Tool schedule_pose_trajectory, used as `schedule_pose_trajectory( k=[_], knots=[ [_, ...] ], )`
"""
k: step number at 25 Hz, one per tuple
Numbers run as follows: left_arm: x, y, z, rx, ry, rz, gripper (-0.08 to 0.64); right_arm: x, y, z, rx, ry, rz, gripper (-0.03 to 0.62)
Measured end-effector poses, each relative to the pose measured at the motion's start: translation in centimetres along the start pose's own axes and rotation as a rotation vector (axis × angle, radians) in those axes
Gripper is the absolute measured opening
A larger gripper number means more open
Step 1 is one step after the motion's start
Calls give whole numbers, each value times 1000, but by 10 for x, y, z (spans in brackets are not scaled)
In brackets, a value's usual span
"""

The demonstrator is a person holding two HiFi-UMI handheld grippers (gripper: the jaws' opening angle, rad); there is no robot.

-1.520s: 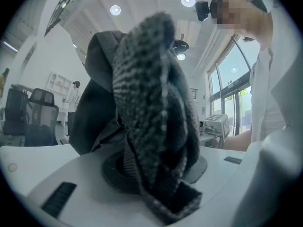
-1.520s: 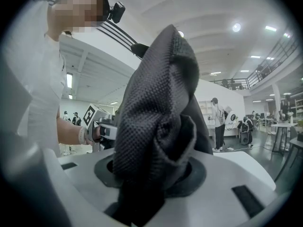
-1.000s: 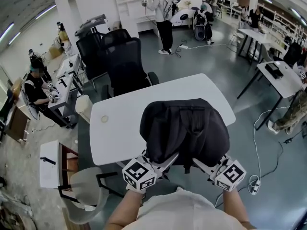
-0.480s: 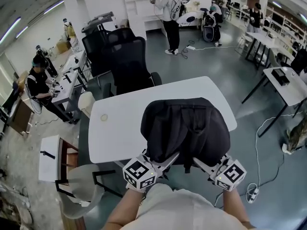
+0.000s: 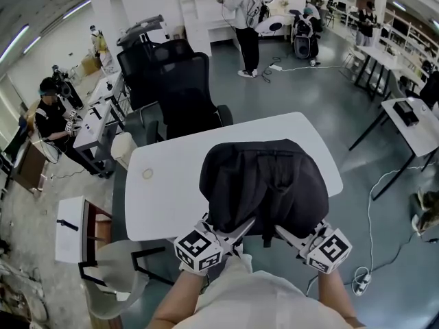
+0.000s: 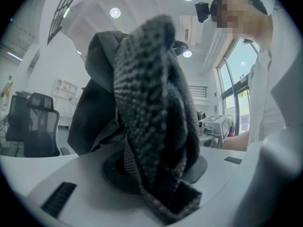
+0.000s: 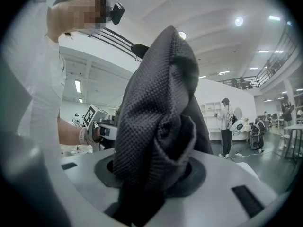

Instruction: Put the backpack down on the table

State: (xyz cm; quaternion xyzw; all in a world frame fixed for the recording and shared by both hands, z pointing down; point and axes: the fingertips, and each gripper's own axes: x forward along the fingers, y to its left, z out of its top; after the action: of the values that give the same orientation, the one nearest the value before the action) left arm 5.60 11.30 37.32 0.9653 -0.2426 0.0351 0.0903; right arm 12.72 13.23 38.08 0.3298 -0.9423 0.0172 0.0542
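Observation:
A black backpack point(image 5: 264, 184) hangs in front of me, over the near right part of the white table point(image 5: 168, 197). Both grippers hold it from its near side. My left gripper point(image 5: 238, 230) is shut on a grey woven backpack strap point(image 6: 151, 112), which fills the left gripper view. My right gripper point(image 5: 288, 233) is shut on a bunched fold of dark backpack fabric point(image 7: 154, 122). In each gripper view the cloth runs down between the jaws, left point(image 6: 156, 176) and right point(image 7: 149, 176). Whether the bag's bottom touches the tabletop is hidden.
A small round disc point(image 5: 147, 174) lies on the table's left part. Black office chairs point(image 5: 182, 91) stand behind the table, and a beige chair point(image 5: 116, 279) and a low side table point(image 5: 68, 232) at near left. A person point(image 5: 51, 122) sits at left, another point(image 5: 247, 19) stands beyond.
I have stepped forward with the backpack held the same way. The table and chairs have come a little nearer, and the bag now reaches further over the tabletop.

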Motion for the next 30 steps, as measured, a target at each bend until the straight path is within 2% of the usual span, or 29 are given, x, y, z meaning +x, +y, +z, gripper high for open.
schedule_pose_trajectory(
  k=[7,21,30],
  knots=[
    [20,49,9,-5,-6,0,146,38,-39,3,1,4,-1,193],
    [59,176,39,-6,-23,5,146,139,-128,21,-15,10,11,195],
    [64,230,49,10,-40,3,146,187,-155,26,-33,6,11,193]
  ],
)
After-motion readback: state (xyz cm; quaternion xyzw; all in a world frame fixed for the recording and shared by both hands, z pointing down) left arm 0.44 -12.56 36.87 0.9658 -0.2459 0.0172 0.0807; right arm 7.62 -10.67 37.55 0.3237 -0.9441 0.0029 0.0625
